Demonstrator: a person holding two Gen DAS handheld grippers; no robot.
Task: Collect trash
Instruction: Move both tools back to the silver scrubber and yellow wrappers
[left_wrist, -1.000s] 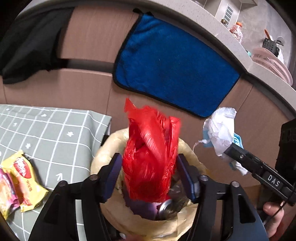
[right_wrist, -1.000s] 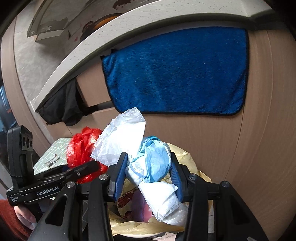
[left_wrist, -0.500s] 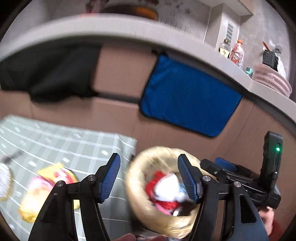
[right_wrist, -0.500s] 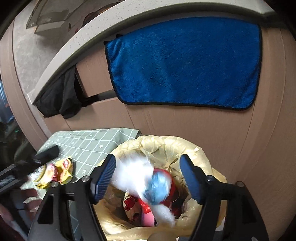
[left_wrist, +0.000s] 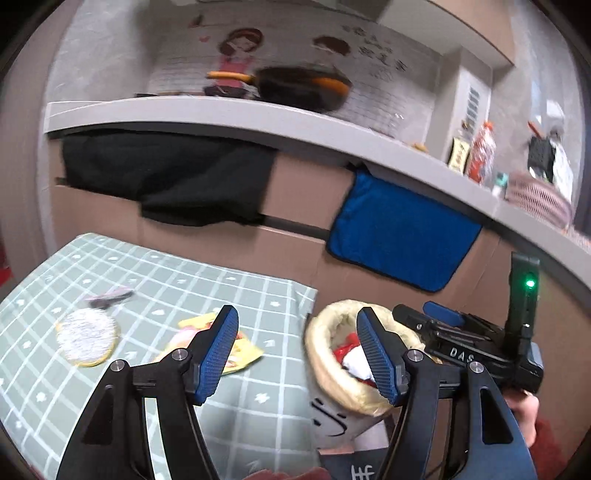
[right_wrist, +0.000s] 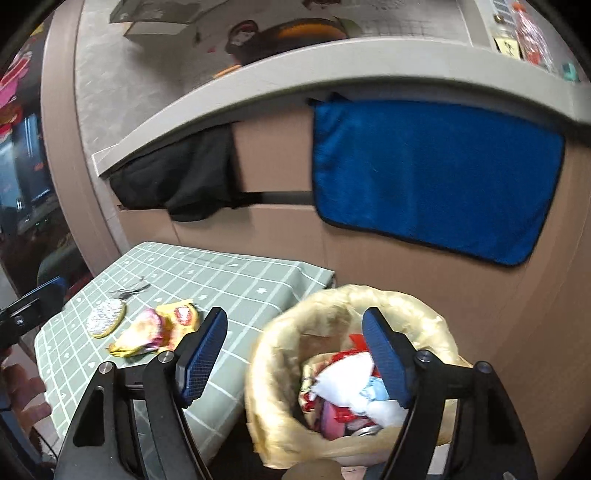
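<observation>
A bin lined with a yellowish bag (right_wrist: 424, 306) stands beside the table; its rim (left_wrist: 332, 384) also shows in the left wrist view. Inside lie a red plastic bag (right_wrist: 354, 341) and a white and blue wad (right_wrist: 343, 373). My right gripper (right_wrist: 295, 312) hangs open over the bin's left rim, empty. My left gripper (left_wrist: 295, 310) hovers over the table's right edge, its jaws opening with nothing between them. Yellow snack wrappers (left_wrist: 243, 350) (right_wrist: 177, 314), a pink wrapper (right_wrist: 147, 328) and a round foil lid (left_wrist: 86, 336) lie on the green checked cloth (left_wrist: 147, 273).
A blue towel (right_wrist: 436, 177) and a black cloth (left_wrist: 170, 177) hang on the cabinet front behind the bin. A grey counter (left_wrist: 258, 114) above carries a black pan (left_wrist: 303, 88), bottles and a pink basket (left_wrist: 539, 195). A small dark scrap (left_wrist: 110, 297) lies far back on the cloth.
The red bag left the left gripper and the white and blue wad left the right one; both now lie in the bin. Both grippers opened and pulled up and leftward.
</observation>
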